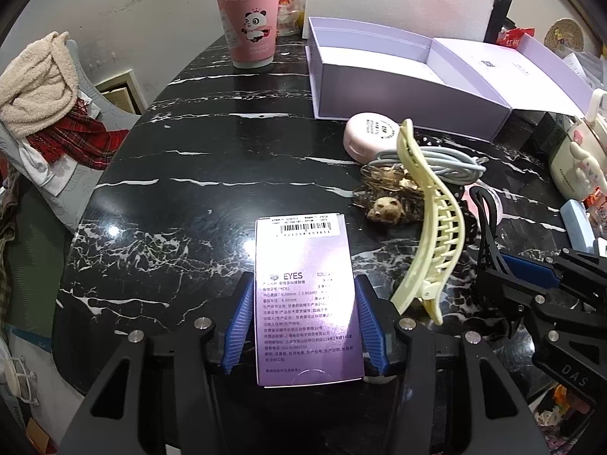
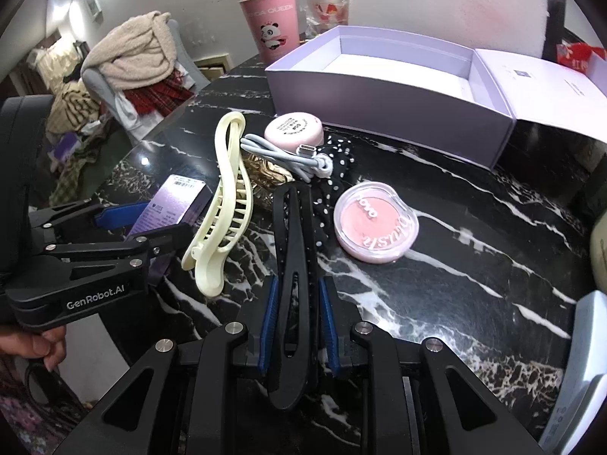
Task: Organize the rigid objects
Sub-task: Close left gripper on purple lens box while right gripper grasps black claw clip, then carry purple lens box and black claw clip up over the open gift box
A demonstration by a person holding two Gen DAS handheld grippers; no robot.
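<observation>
Nearest our left lens, the left claw [image 1: 304, 326] has its blue pads [image 1: 239, 322] pressed against both long edges of a purple carton [image 1: 305, 303] printed "EYES"; the carton lies flat on the black marbled desk [image 1: 212, 151], barcode end pointing away from us. We note the right claw [image 2: 296, 326] clamped on a long black hair clip [image 2: 292, 265], its ribbed pads tight to either side, the clip's looped end reaching toward a polka-dot fabric piece [image 2: 337, 159]. Just left of the black clip lies a cream hair claw clip [image 2: 224, 197], curved, teeth showing, separate from both claws. Right of the black clip sits a round pink blush compact [image 2: 375, 223] with a clear lid, flat on the desk. Farther back we see a grey coiled cable [image 2: 288, 155] with a USB-C plug draped over a brownish hair accessory [image 2: 265, 170], and a small pink round case [image 2: 294, 131] touching the cable. Behind these stands an open lavender gift box [image 2: 379, 91], bottom bare, its lid [image 2: 542, 79] hinged open to the right. Stacked pink panda cups [image 2: 271, 26] stand at the desk's far edge. A hand [image 2: 45, 345] grips the left tool's handle at the lower left of the right view. Off the desk, a chair [image 1: 87, 87] carries a cream fleece and red plaid cloth.
</observation>
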